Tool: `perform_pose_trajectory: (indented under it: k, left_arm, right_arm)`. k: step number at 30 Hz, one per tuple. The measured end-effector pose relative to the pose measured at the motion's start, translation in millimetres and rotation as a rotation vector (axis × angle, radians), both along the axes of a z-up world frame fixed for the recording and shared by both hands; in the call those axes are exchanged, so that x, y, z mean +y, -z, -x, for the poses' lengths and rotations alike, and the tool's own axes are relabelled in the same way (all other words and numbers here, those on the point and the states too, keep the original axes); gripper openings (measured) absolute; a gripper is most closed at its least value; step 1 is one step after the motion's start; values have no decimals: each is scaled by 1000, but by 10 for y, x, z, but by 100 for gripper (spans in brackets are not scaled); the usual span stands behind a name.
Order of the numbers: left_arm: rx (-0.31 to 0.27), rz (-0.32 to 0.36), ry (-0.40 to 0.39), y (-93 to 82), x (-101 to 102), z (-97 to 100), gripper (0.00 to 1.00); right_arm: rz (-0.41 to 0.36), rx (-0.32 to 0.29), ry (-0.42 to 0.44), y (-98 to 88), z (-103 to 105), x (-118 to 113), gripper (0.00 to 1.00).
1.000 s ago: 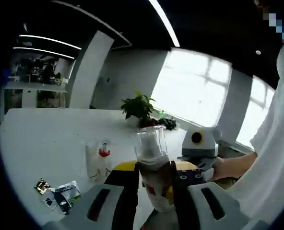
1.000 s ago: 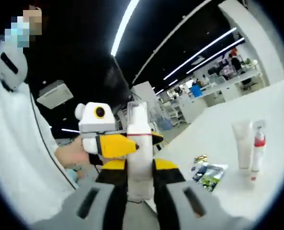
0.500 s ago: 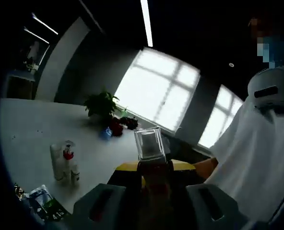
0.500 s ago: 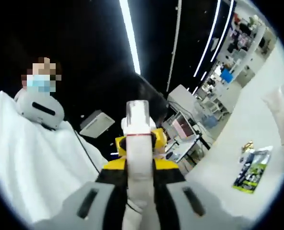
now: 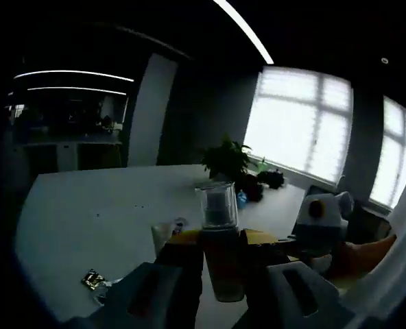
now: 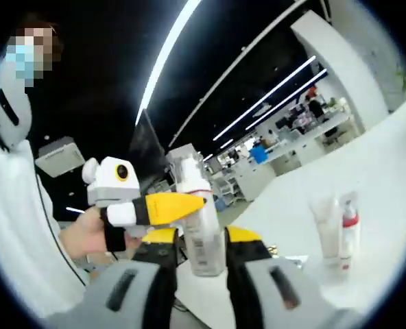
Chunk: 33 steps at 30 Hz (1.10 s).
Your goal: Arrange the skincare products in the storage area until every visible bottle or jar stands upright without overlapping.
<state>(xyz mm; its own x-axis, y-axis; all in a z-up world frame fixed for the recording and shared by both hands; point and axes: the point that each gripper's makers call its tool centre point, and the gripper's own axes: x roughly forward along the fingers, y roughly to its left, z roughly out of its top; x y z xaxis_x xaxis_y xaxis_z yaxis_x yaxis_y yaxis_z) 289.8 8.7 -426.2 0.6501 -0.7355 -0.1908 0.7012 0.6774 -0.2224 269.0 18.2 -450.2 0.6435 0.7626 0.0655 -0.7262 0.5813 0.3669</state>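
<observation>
Two grippers: both held in air above the white table (image 6: 367,185).
Left gripper (image 5: 220,288): jaws closed on amber bottle (image 5: 221,264).
Right gripper (image 6: 196,267): jaws closed on white bottle (image 6: 197,223).
Risk: the bottles may knock together or slip, because the grippers are close.
Standing tubes (image 6: 335,229): could be tipped when setting down.

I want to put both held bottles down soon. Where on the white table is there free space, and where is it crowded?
The white table lies bare from the upright tube and pump bottle out to its far edge, short of the potted plant. In the right gripper view, bare top stretches beyond the tube and red-collared bottle. It is crowded near them and the sachets.
</observation>
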Motion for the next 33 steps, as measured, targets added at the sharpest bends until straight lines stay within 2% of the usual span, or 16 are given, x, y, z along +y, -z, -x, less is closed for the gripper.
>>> perform_pose_trajectory:
  k: [4, 5, 7, 8, 10, 16, 18, 20, 22, 23, 25, 26, 27, 31, 32, 33]
  left_arm:
    - [-2, -67, -98, 100, 18, -54, 17]
    - [10, -73, -110, 124, 16, -47, 17]
    - [7, -86, -121, 157, -7, -32, 17]
    - [4, -93, -129, 175, 0, -27, 17]
    - [8, -91, -143, 201, 28, -30, 17]
    - [13, -50, -114, 205, 41, -15, 18]
    - [3, -63, -56, 203, 8, 12, 18]
    - [-5, -48, 0, 173, -19, 41, 19]
    - [23, -20, 57, 167, -25, 82, 19]
    - [22, -19, 121, 170, -38, 112, 20]
    - [37, -51, 208, 221, -26, 164, 20]
    - [41, -61, 248, 234, -26, 194, 21]
    - [64, -60, 290, 243, -23, 233, 21]
    - [58, -49, 397, 221, -43, 316, 22]
    - [54, -44, 435, 210, -61, 359, 22]
    - [66, -36, 465, 202, -70, 390, 21]
  right_arm:
    - [152, -52, 83, 37, -69, 36, 27]
    - [201, -93, 98, 36, -72, 54, 27]
    - [253, -75, 147, 117, -106, 18, 23]
    - [249, -64, 168, 137, -124, -12, 20]
    - [199, -39, 135, 148, -98, 26, 19]
    - [198, -50, 75, 151, -72, -21, 18]
    - [190, -46, 49, 164, -67, -40, 18]
    - [128, -39, 7, 136, -38, -42, 18]
    - [80, -22, -45, 144, -5, -49, 18]
    - [72, -25, -61, 153, 5, -58, 18]
    - [64, -19, -89, 183, 24, -72, 17]
    - [49, -17, -156, 200, 110, -28, 18]
    - [47, -18, -167, 206, 127, -21, 18]
    - [-4, -21, -229, 191, 206, -14, 18]
    - [-39, -17, -289, 163, 279, 13, 18]
    - [-32, -26, -277, 171, 256, -13, 18]
